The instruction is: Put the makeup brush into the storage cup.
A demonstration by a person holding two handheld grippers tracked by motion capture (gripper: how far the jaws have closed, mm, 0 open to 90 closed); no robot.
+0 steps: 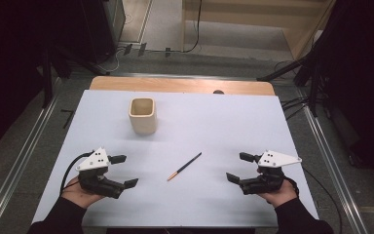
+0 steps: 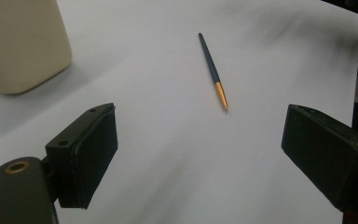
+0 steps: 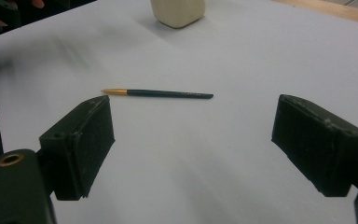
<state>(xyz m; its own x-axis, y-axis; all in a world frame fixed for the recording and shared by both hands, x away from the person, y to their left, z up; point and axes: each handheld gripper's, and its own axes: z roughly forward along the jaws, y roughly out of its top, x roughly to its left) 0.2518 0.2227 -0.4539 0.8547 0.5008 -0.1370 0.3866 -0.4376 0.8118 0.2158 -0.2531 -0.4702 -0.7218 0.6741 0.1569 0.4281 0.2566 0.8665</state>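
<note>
Black, blocky and spread wide, the jaws of the left gripper (image 1: 124,171) hold nothing; the person's hand cradles it low at the near left of the worktop (image 1: 224,117), aimed inward. The right gripper (image 1: 238,167) mirrors it at the near right, jaws equally parted and empty, a grey three-cornered plate on top. Both look like a ready stance: the two tools flank the work without touching it, so either could go in first.

Between them, roughly midway and apart from both, lies the slim dark-blue pencil with an orange-gold tip (image 1: 184,166), flat on the white surface and slanted, its gold end nearer the person. Lying free and unobstructed, it seems placed for an easy pinch across its shaft. Farther back, left of centre, stands the cream, square-mouthed ceramic cup (image 1: 142,115), upright and empty as far as the high view shows; it is well apart from the pencil and is probably where the pencil is meant to go.

The high view alone shows the cup's open mouth and the whole layout. The left gripper view brings the pencil (image 2: 213,71) close, gold tip toward the camera, with the cup's wall (image 2: 23,44) at upper left. The right gripper view shows the pencil (image 3: 156,93) side-on, running straight across between the jaws.
</note>
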